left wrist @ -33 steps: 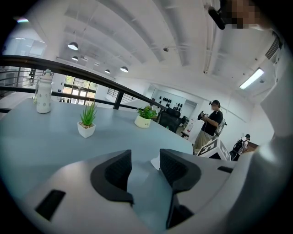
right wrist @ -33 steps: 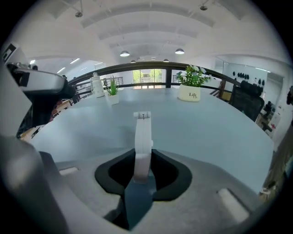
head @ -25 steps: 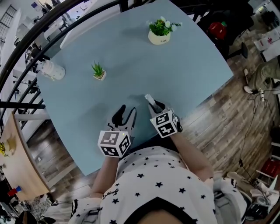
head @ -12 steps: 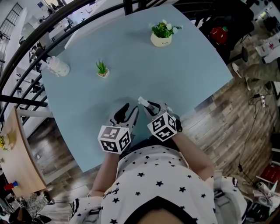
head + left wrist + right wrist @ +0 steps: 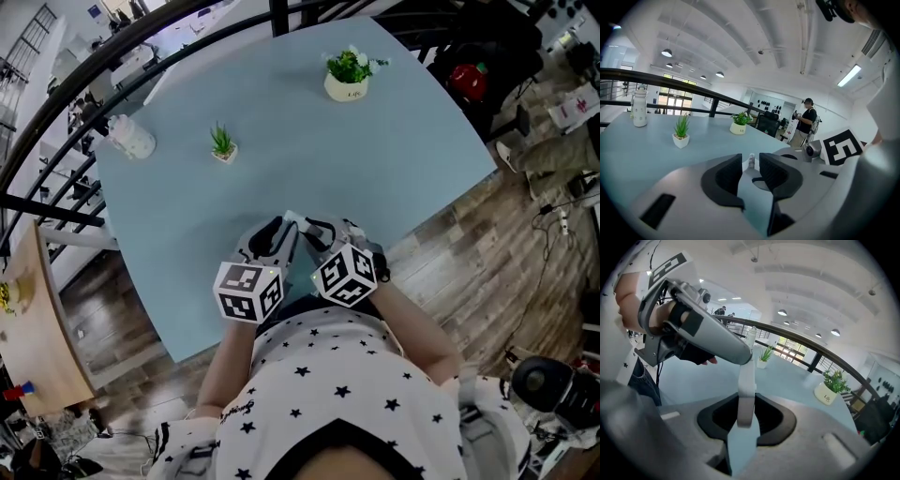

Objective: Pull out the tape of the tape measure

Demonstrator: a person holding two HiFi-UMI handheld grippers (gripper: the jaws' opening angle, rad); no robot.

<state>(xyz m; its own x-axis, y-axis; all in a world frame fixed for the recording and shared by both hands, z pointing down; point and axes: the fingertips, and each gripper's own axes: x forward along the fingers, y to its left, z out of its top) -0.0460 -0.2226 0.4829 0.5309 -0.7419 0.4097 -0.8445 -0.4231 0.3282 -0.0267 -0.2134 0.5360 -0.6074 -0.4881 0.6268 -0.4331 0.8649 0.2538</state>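
Matte, smooth pale-blue desk [image 5: 394, 141]. The tape measure [image 5: 746, 394] is a slim, flat white plastic body, off the desk near its front edge, clamped edge-on in the right hand-held gripper [image 5: 746, 405]. The left hand-held gripper [image 5: 750, 164] has just been closing and stands part-open, with the measure's small tip [image 5: 751, 161] between its black jaws, not visibly pinched.

Setting: open-plan office, upper level. Evidence: light-blue table [image 5: 394, 141] with a black railing [image 5: 670, 76] past its far edge, wood-plank floor [image 5: 469, 253], round ceiling lights [image 5: 667, 53], dark office chair [image 5: 765, 125] beyond the far corner, small potted plant [image 5: 223, 143] as desk decor.
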